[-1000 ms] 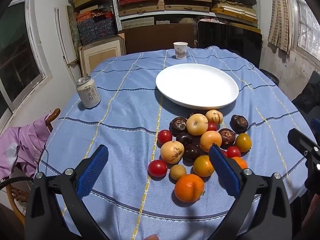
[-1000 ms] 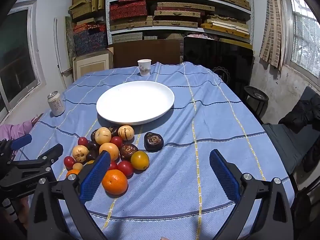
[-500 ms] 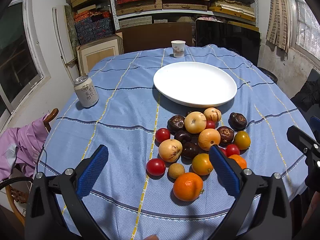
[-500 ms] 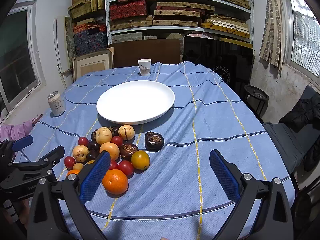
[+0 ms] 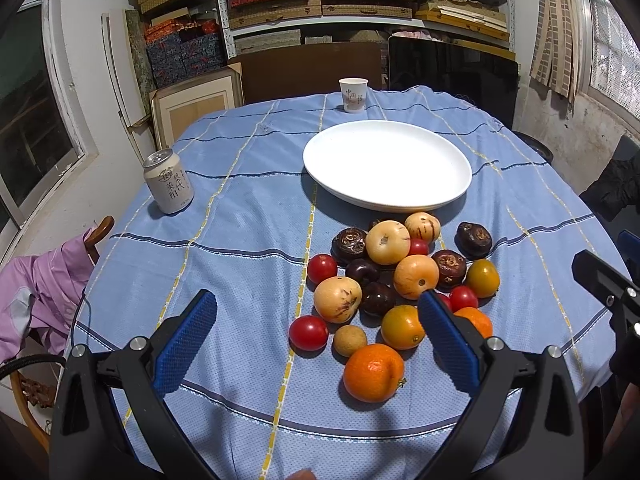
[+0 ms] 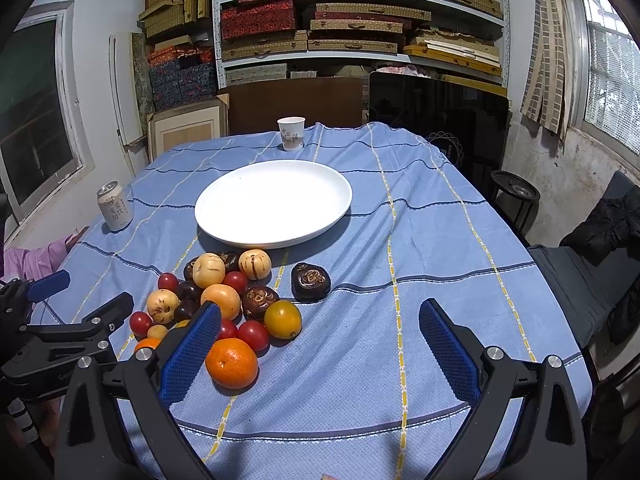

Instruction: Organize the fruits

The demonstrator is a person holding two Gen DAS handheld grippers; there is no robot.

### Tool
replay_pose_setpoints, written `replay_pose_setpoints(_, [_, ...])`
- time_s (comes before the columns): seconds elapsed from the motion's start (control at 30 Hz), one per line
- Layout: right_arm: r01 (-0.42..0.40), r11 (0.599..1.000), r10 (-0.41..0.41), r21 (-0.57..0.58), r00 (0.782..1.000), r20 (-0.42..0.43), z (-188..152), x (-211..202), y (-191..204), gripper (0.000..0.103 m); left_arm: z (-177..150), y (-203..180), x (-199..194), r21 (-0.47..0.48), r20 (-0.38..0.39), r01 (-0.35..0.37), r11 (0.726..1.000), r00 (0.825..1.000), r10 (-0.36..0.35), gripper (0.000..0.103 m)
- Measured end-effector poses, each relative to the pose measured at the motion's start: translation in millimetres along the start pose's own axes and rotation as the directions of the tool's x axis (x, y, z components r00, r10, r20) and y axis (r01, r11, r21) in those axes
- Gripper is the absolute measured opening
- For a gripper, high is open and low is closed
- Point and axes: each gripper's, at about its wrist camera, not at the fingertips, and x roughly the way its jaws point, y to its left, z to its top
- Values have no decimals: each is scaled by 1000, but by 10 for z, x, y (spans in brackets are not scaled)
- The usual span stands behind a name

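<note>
A heap of several fruits (image 5: 400, 276) lies on the blue cloth just in front of an empty white plate (image 5: 386, 166): red tomatoes, pale yellow melons, dark wrinkled fruits and oranges. Nearest me is a big orange (image 5: 374, 372). My left gripper (image 5: 318, 326) hovers open above the heap's near edge, nothing between its blue pads. In the right wrist view the same heap (image 6: 224, 300) sits at the left, below the plate (image 6: 274, 204). My right gripper (image 6: 320, 334) hangs open over bare cloth to the right of the heap, its left pad near an orange (image 6: 231, 363).
A drink can (image 5: 169, 182) stands at the table's left edge and a paper cup (image 5: 353, 95) at the far edge. Loaded shelves and a dark screen rise behind the table. A chair with a pink garment (image 5: 36, 292) is on the left, a dark chair (image 6: 592, 280) on the right.
The left gripper has drifted slightly right and forward, so the fruit heap sits more between its pads. The right gripper has barely moved. Both stay open.
</note>
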Motion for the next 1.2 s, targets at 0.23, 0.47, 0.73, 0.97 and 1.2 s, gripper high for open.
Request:
replay_pose_setpoints(0.23, [8, 1000, -8, 2, 1000, 6, -4, -5, -10, 99, 2, 1, 0, 0, 0, 0, 1000, 1000, 0, 99])
replay_pose_setpoints(0.47, [8, 1000, -8, 2, 1000, 5, -6, -8, -14, 99, -3, -7, -3, 0, 1, 1, 1000, 1000, -1, 99])
replay_pose_setpoints(0.73, [10, 1000, -10, 4, 1000, 0, -14, -2, -25, 99, -5, -15, -2, 0, -1, 4, 1000, 1000, -4, 99])
replay_pose_setpoints(0.97, [10, 1000, -10, 3, 1000, 0, -16, -2, -24, 99, -18, -51, 0, 1, 0, 8, 1000, 1000, -8, 99])
replay_pose_setpoints(1.2, [9, 1000, -9, 3, 1000, 0, -18, -1, -19, 99, -19, -49, -1, 2, 1, 8, 1000, 1000, -8, 99])
